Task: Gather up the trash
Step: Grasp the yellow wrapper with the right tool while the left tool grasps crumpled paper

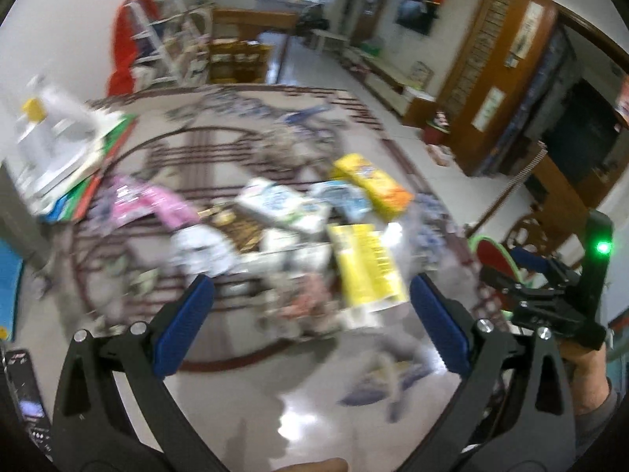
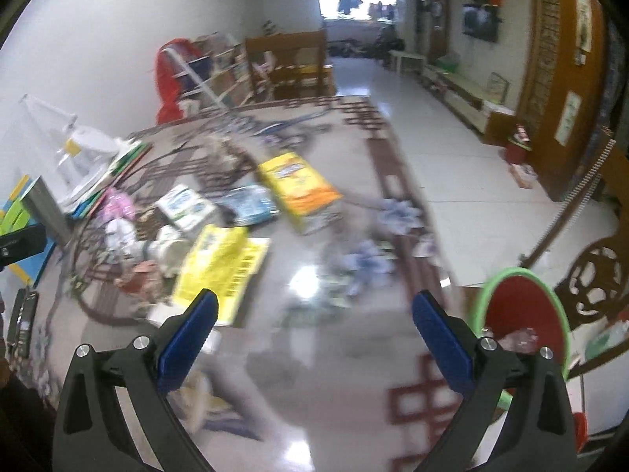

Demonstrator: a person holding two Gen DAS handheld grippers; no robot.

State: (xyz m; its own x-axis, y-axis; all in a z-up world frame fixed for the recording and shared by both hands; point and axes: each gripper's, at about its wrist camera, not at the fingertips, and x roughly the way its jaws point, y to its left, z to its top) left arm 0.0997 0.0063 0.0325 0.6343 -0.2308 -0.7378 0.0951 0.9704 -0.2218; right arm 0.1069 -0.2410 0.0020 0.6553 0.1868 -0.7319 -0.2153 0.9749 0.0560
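Both claws, left claw (image 1: 310,314) and right claw (image 2: 314,326), gape wide and empty over the counter (image 2: 334,373), so best drop squarely onto the yellow packet (image 1: 367,267), pinch firmly, then carry to the red bin (image 2: 523,314).

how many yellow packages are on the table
2: a yellow-orange box toward the table's far side, and a flat yellow package nearer the grippers. Blur may hide others.

Two yellow packets (image 2: 220,271) (image 2: 298,188), one red bin (image 2: 519,306), two claws (image 1: 310,314) (image 2: 314,322).

Heavy motion blur; window (image 2: 355,2) daylight blown out, glare on tabletop (image 2: 310,287); fisheye edges bent, perhaps dim.
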